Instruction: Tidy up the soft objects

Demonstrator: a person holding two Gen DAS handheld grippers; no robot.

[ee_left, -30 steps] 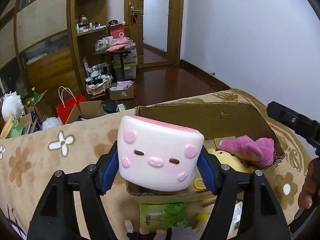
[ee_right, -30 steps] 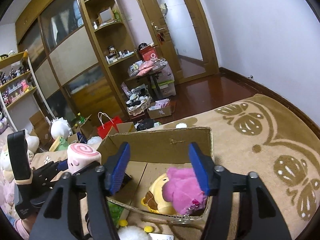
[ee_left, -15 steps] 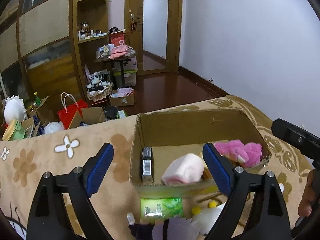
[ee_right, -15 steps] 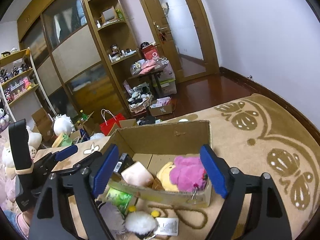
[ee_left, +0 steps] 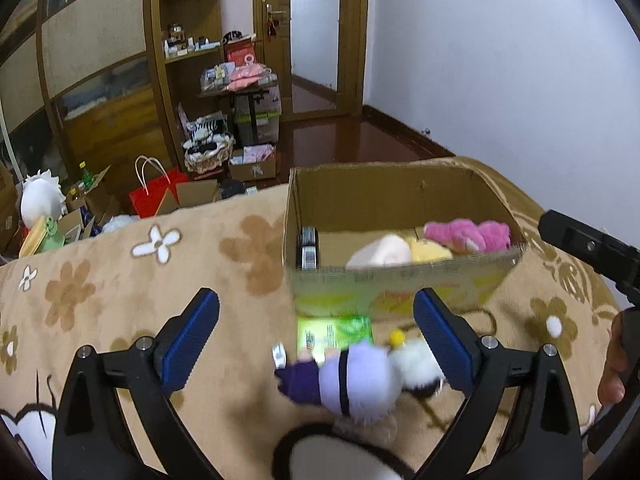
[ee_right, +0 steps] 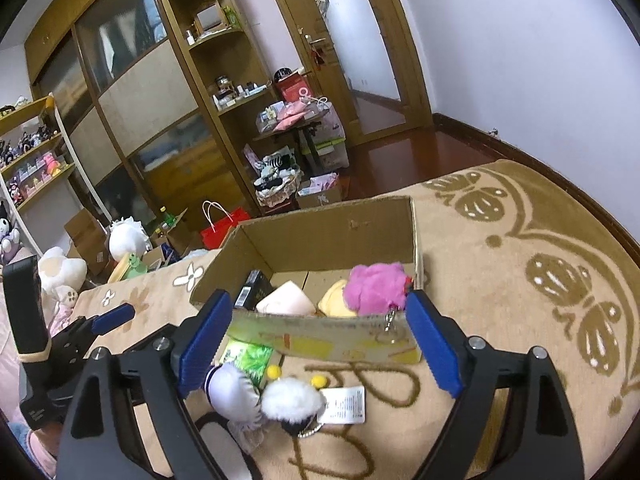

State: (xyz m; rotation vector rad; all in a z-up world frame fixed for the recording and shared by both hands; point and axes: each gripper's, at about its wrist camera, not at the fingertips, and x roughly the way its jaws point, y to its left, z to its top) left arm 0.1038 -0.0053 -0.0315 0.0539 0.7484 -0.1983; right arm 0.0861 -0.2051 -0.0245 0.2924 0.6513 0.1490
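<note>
Just near of the box [ee_left: 400, 276], on the blanket [ee_left: 120, 280], lie a purple doll [ee_left: 356, 380] and a white pom-pom [ee_left: 416, 364], likely next to go in. Both look light and squashy; I would pinch the doll across its round head. Left gripper [ee_left: 316, 340] tilts down over them, right gripper [ee_right: 316, 344] likewise; both sets of jaws are opening, nothing between the pads.
</note>
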